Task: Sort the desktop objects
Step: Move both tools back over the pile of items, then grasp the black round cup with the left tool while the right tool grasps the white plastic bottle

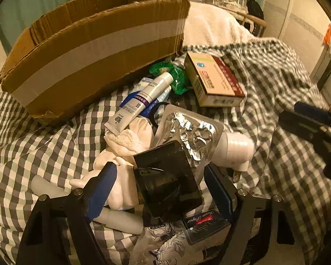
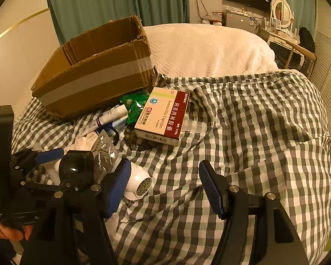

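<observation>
left jaws [image 1: 161, 190] wide around black phone [image 1: 167, 183], foil blister pack [image 1: 192, 132] behind

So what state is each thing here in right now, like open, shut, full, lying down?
Cardboard box: open on top, flaps up; contents hidden.
Medicine box: closed, lying flat.
Blister pack: foil crumpled, looks used.
White tube: capped, lying on its side.
Black phone: screen dark, between the left tool's fingers, not clamped.
Left tool: open.
Right tool: open, empty.
</observation>
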{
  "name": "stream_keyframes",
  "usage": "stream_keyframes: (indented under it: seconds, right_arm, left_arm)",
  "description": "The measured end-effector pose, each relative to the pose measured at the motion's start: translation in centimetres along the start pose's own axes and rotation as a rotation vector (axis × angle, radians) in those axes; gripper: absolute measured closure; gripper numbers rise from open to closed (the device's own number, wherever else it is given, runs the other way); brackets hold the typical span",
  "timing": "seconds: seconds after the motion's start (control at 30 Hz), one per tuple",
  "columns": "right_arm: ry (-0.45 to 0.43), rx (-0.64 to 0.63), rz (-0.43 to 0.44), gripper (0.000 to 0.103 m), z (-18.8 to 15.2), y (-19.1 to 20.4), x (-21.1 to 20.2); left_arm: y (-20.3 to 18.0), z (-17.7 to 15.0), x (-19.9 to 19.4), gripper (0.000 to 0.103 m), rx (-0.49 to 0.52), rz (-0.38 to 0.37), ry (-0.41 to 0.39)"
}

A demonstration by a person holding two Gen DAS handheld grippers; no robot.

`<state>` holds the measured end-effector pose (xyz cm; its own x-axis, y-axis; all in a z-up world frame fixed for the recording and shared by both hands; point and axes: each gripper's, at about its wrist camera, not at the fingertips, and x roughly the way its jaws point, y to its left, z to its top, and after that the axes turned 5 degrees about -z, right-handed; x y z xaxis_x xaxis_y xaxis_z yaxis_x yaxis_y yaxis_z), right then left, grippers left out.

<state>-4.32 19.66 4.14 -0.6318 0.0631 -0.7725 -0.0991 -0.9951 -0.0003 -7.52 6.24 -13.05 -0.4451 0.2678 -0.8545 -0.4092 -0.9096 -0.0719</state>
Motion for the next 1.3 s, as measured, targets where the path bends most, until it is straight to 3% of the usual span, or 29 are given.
stream_keyframes:
  seconds: [0.13,0.3,0.33,0.43,0.83,0.97,1.3]
  right_arm:
    - [0.008,-0.008,0.002,0.039,-0.1,0.2,0.1]
    - [0.027,-0.015,0.009,0.039,-0.2,0.4,0.5]
    - [0.033,-0.019,0.012,0.039,-0.2,0.5,0.6]
    - [0.039,-0.026,0.025,0.039,-0.3,0.8,0.9]
    - [0.142,-0.103,0.091,0.039,-0.9,3.0,3.5]
    - [0.175,-0.135,0.101,0.039,-1.0,3.6,4.4]
    - [0.284,-0.163,0.164,0.039,-0.5,4.8,8.6]
  left_arm:
    - [0.4,-0.1,0.5,0.019,-0.004,0.031,0.006]
    - [1.5,0.1,0.4,0.022,-0.058,-0.023,-0.007]
    - [1.6,0.1,0.3,0.025,-0.060,-0.023,-0.009]
    - [1.8,0.3,-0.3,0.053,-0.075,-0.044,-0.019]
    - [0.7,0.0,-0.1,0.048,-0.018,-0.046,0.013]
    - [1.3,-0.1,-0.7,0.053,-0.042,-0.061,0.011]
    - [3.2,0.1,-1.7,0.054,-0.126,-0.150,0.008]
